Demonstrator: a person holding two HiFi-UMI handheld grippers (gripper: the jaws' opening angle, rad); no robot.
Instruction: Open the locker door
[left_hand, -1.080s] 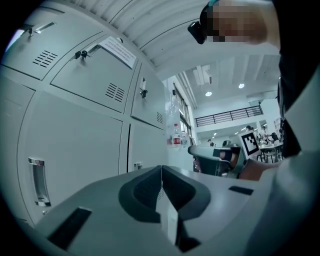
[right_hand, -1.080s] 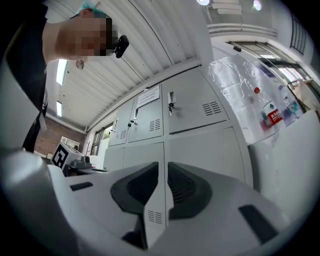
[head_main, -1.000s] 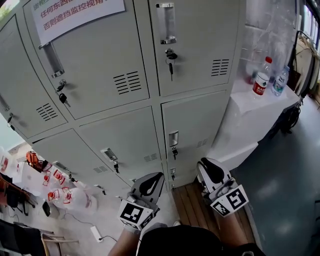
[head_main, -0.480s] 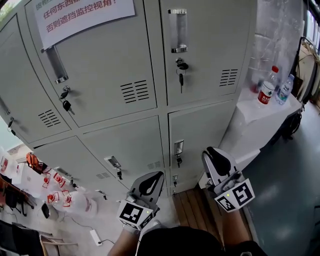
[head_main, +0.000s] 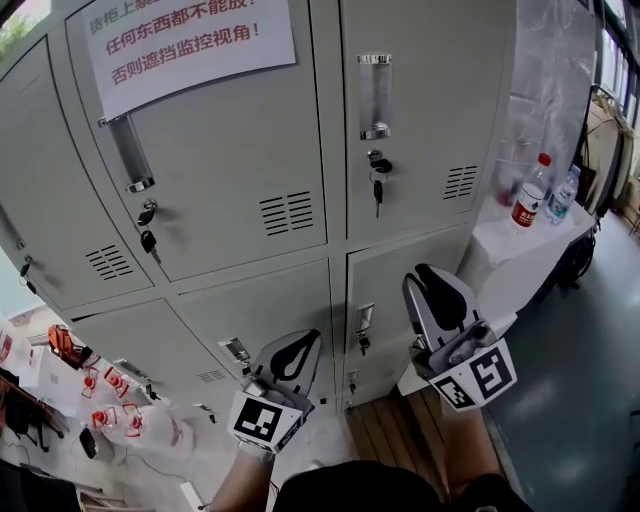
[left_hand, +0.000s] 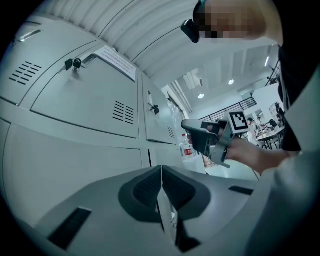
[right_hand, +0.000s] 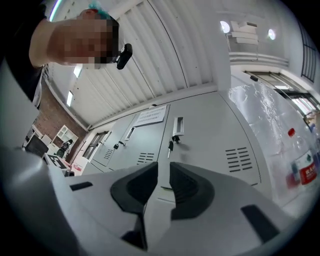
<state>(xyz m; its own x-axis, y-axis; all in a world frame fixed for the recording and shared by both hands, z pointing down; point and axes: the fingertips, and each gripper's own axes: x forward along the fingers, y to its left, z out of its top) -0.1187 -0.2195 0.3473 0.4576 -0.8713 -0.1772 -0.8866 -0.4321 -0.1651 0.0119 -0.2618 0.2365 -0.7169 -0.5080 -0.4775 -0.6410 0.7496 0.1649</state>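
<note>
- Inspecting the left gripper (left_hand: 161, 172) in its own view: jaws pressed together, pads meeting along one line, nothing between them. It touches nothing.
- The right gripper (right_hand: 163, 175) has its jaws all but together, with only a thin slit at the tips. It is empty and in contact with nothing.
- The right gripper is aimed at the upper right locker door (head_main: 420, 130), which is closed and flush with its frame.
- That door carries a recessed handle (head_main: 375, 97), with a key (head_main: 377, 190) hanging from the lock just under it.
- In the head view the right gripper is held in front of the lower right door, well apart from the handle. The left gripper sits lower, before the bottom row.
- A paper notice (head_main: 190, 40) is on the neighbouring upper door. Two bottles (head_main: 528, 192) stand on the white surface (head_main: 520, 245) beside the lockers.
- Against a second ago, the right gripper has risen toward the upper door. The left gripper has held its place. The lockers sit lower in the head view.
</note>
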